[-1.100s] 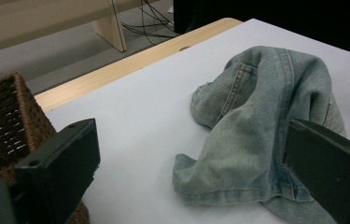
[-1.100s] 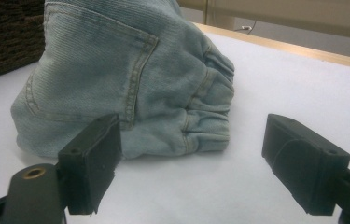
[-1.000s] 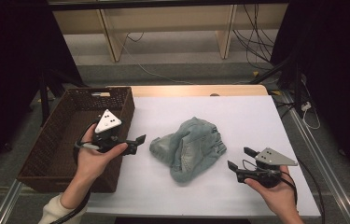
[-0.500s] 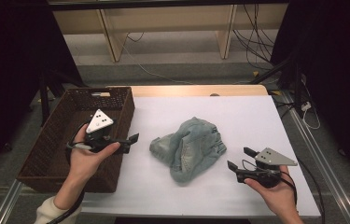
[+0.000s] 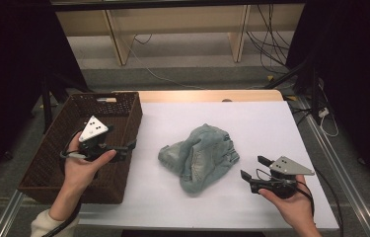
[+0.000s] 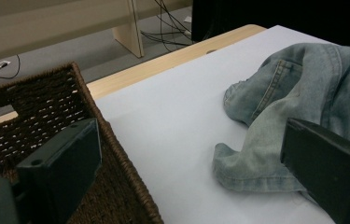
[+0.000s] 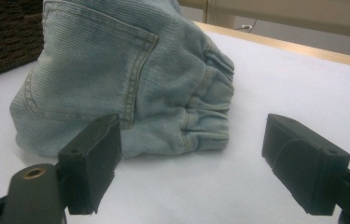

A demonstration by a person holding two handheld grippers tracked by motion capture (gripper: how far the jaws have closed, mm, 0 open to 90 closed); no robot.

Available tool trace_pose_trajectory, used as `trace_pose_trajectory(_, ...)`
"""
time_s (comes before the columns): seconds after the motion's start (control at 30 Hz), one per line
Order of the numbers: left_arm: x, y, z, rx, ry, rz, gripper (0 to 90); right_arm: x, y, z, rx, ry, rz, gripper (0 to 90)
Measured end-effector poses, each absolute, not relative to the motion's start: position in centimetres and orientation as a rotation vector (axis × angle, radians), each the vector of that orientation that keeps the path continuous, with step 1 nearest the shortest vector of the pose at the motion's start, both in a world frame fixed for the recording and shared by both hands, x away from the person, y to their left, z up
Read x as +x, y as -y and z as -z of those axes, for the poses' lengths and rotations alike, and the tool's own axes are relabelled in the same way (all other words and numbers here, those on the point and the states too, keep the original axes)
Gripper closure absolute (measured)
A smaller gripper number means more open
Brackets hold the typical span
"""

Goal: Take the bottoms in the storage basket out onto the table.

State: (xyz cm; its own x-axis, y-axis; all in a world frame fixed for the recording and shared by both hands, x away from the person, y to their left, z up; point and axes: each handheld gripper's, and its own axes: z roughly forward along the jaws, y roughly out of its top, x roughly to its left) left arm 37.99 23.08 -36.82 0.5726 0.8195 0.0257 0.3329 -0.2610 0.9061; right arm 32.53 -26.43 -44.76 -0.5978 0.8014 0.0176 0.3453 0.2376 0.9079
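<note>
A crumpled pair of light-blue jeans (image 5: 200,155) lies in the middle of the white table top (image 5: 271,123). My left gripper (image 5: 123,142) hovers over the right rim of the brown wicker basket (image 5: 64,148), open and empty. In the left gripper view its jaws stand wide apart, one over the basket (image 6: 46,116), the other in front of the jeans (image 6: 275,121). My right gripper (image 5: 254,167) rests near the table's front right, open, pointing at the jeans. In the right gripper view the jeans (image 7: 116,74) lie just beyond the right gripper (image 7: 200,168), apart from its jaws.
The basket takes up the table's left side. A wooden strip (image 5: 207,95) edges the far side of the table. Behind it are shelf legs and cables (image 5: 266,34) on the floor. Metal rails (image 5: 340,173) run along the table's right edge.
My left gripper has drawn back to the left, away from the jeans, and now sits over the basket's right rim. The right gripper and the jeans have stayed put.
</note>
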Motion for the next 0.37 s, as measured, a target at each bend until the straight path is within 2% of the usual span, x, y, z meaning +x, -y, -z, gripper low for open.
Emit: trace_pose_trajectory(0.37,38.18,-23.37,37.30,1.853,-0.956,-0.615,5.2,32.52,26.44,44.76,1.048,-2.060,-1.330,20.8)
